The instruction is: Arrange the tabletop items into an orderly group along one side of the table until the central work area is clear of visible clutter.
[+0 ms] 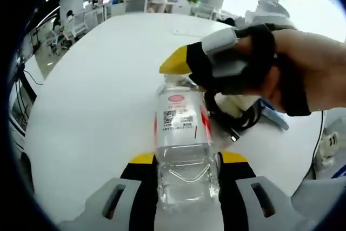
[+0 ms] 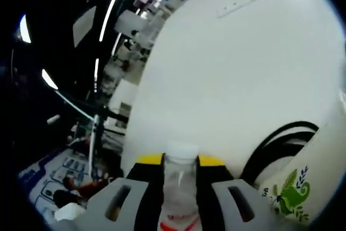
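Clear plastic fills the near part of the left gripper view: the bottle [image 1: 186,155] lies along the line of sight with its base toward the camera, clamped between the yellow-tipped jaws of the left gripper [image 1: 187,160], which press its sides. A white label with red print wraps its middle. At the bottle's far end the right gripper [image 1: 186,66] comes in from the right, held by a hand [image 1: 311,68] in a black strap, with one yellow tip just above the bottle's neck. Beyond the neck a black cable [image 1: 238,120] lies looped on the white table [image 1: 97,96], and a blue-edged object sits beside it, too blurred to name. Far back stand office chairs, desks and a person in a white top.

In the right gripper view the same bottle [image 2: 178,187] rises between the right gripper's [image 2: 179,159] jaws, white cap [image 2: 181,151] at the level of the yellow tips, which sit tight against the neck on both sides, so this gripper grips it too. Just to the right, a white bag [image 2: 303,187] with a green leaf print and black handles [image 2: 281,139] rests on the table [image 2: 243,63]. Past it the tabletop stretches away bare, with a faint line near its far edge. To the left, beyond the table's edge, are dim office furniture and ceiling light strips.
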Demonstrator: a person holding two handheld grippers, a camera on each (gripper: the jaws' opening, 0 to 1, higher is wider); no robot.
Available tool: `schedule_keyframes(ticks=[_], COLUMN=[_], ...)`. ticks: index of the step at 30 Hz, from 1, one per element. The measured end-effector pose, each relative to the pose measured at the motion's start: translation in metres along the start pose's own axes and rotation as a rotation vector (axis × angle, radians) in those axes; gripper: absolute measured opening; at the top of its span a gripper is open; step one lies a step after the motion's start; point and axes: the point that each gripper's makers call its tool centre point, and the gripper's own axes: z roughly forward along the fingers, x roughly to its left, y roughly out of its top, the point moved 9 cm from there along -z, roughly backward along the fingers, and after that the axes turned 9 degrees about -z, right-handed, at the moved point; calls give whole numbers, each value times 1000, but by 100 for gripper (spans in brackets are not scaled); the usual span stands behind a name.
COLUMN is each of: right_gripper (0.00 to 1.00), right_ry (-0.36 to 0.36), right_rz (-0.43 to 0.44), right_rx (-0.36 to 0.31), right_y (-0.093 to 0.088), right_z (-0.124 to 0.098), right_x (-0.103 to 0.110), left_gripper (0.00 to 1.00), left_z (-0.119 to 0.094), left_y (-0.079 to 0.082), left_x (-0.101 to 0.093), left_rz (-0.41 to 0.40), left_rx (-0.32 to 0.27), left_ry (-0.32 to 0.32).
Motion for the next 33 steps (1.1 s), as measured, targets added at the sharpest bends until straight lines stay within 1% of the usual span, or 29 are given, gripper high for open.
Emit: schedule_keyframes(ticks=[1,2,3,4,5,7,9,10,11,12,13,15,20,23,25,28,30,31,33], right_gripper=[17,17,17,17,17,17,17,17,17,17,18,18,18,18,18,18,18,18,19], right_ry=[16,36,39,42,53,57,81,89,107,117,133,149,190,197,209,235,260,291,331], right_rz=[-20,-54,-72,-98,-114,-172,-228,-262,-317,-352,-402,-467,-617,-665,-685,-713,-734,-770,-793], right_rx=[-15,-45,-55,-79,-93,-120,-149,-155,-172,-181,-193,-212,-251,-268,-284,-301,-305,-311,-309], right_y=[0,1,0,0,0,-1,-1,-2,-1,-1,-2,-3,-10,-12,-10,-3,3,6,11], right_z=[-2,-7,-11,-16,-19,-27,-32,-34,-37,-39,-42,-48,-64,-71,-78,-87,-94,-96,-101], right_x=[2,5,7,10,12,18,27,31,38,43,50,59,81,86,90,93,95,98,102], left_gripper=[40,40,40,40,40,40,40,40,40,40,40,40,39,39,39,39,39,39,39], left_z=[-1,-2,-3,-3,-5,-6,-7,-8,-8,-9,-9,-10,-11,-12,-15,-21,-24,-25,-29], left_y=[0,0,-1,-1,-2,-2,-2,-2,-2,-2,-1,-1,2,5,10,21,27,32,40], left_x=[1,2,4,4,5,6,8,11,12,13,14,15,18,17,15,15,16,17,18], left_rz=[7,3,3,25,24,56,61,58,53,63,59,76,159,192,229,300,344,389,457], left_rx=[-4,-15,-11,-18,-20,-28,-33,-39,-40,-43,-42,-40,-24,-34,-58,-91,-102,-112,-132], left_ry=[-23,-44,-71,-92,-98,-135,-154,-167,-178,-198,-202,-217,-240,-279,-325,-416,-453,-467,-503])
